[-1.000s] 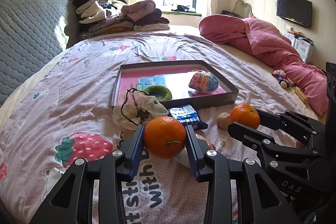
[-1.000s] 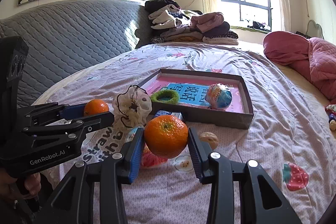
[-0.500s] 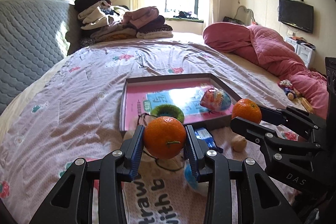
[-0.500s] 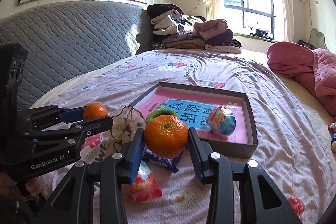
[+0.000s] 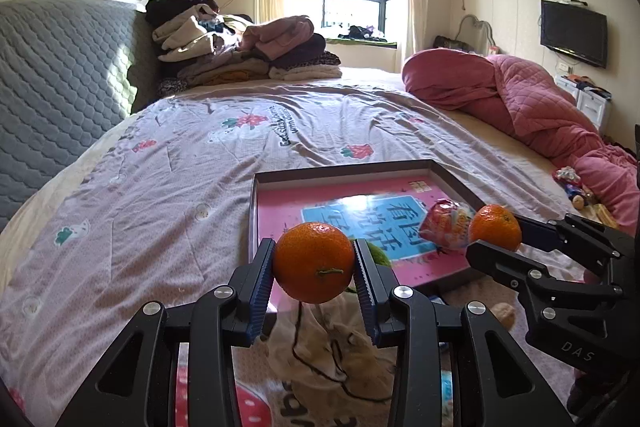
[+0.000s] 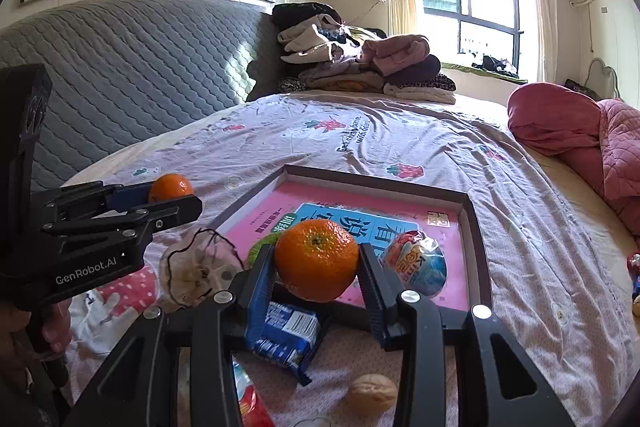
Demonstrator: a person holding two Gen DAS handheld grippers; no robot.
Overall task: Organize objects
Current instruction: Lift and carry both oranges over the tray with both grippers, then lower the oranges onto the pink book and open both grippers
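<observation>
My left gripper (image 5: pixel 314 269) is shut on an orange tangerine (image 5: pixel 314 267), held above the near left corner of the shallow grey box (image 5: pixel 344 169) with a pink book inside. My right gripper (image 6: pixel 317 261) is shut on a second tangerine (image 6: pixel 316 259), held over the box's near edge (image 6: pixel 478 227). Each gripper shows in the other's view, the right one (image 5: pixel 496 231) and the left one (image 6: pixel 170 191). In the box lie a colourful wrapped ball (image 6: pixel 414 263) and a green ring (image 6: pixel 262 247), partly hidden.
On the bedsheet before the box lie a beige drawstring pouch (image 6: pixel 196 267), a blue snack packet (image 6: pixel 286 331), a red packet (image 6: pixel 252 403) and a walnut (image 6: pixel 370 393). Folded clothes (image 5: pixel 236 43) are stacked at the headboard. A pink quilt (image 5: pixel 520 99) lies right.
Both grippers have moved forward toward the box with their tangerines. The loose items on the sheet now sit lower and closer in both views.
</observation>
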